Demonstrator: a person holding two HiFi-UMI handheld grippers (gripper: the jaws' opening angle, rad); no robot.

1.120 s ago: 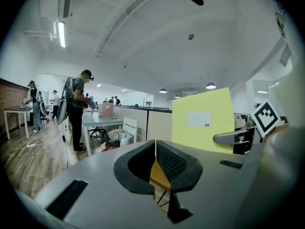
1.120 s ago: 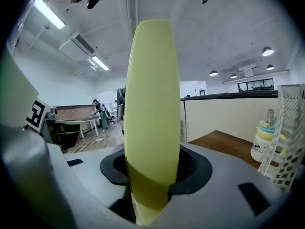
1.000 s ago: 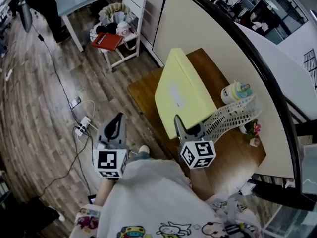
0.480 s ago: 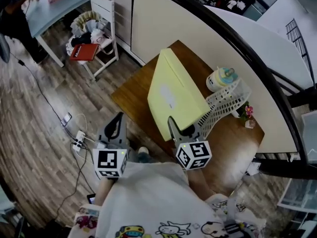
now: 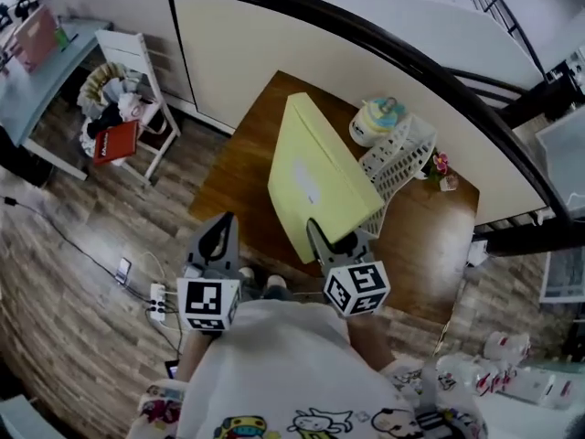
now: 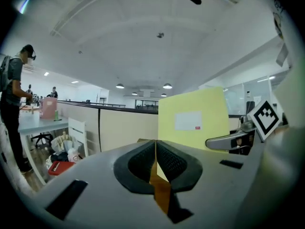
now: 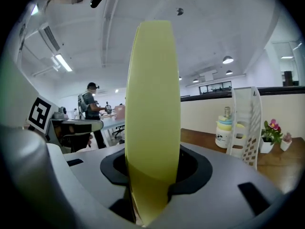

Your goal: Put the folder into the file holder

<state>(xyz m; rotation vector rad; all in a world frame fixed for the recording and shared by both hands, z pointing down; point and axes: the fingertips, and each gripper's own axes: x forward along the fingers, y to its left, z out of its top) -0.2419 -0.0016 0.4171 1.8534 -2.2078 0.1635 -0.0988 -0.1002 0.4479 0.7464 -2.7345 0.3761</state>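
A thick pale-yellow folder (image 5: 315,176) with a white label is held up on edge over the brown table (image 5: 247,154). My right gripper (image 5: 331,242) is shut on its near lower corner; in the right gripper view the folder (image 7: 152,109) fills the space between the jaws, spine toward the camera. The white perforated file holder (image 5: 395,161) stands just right of the folder, also the file holder (image 7: 246,120) at right. My left gripper (image 5: 217,242) hangs left of the table over the floor, jaws shut and empty (image 6: 155,163). The folder (image 6: 193,118) shows beyond it.
A pale bottle with a teal top (image 5: 375,117) stands behind the file holder, and a small potted flower (image 5: 442,167) beside it. A cream partition wall (image 5: 302,53) backs the table. A white chair with clutter (image 5: 123,117) stands at left; a power strip (image 5: 157,300) lies on the wooden floor.
The head view has swung, so table and folder sit more centrally and the chair has shifted left. Both grippers keep their places; the right one still holds the folder.
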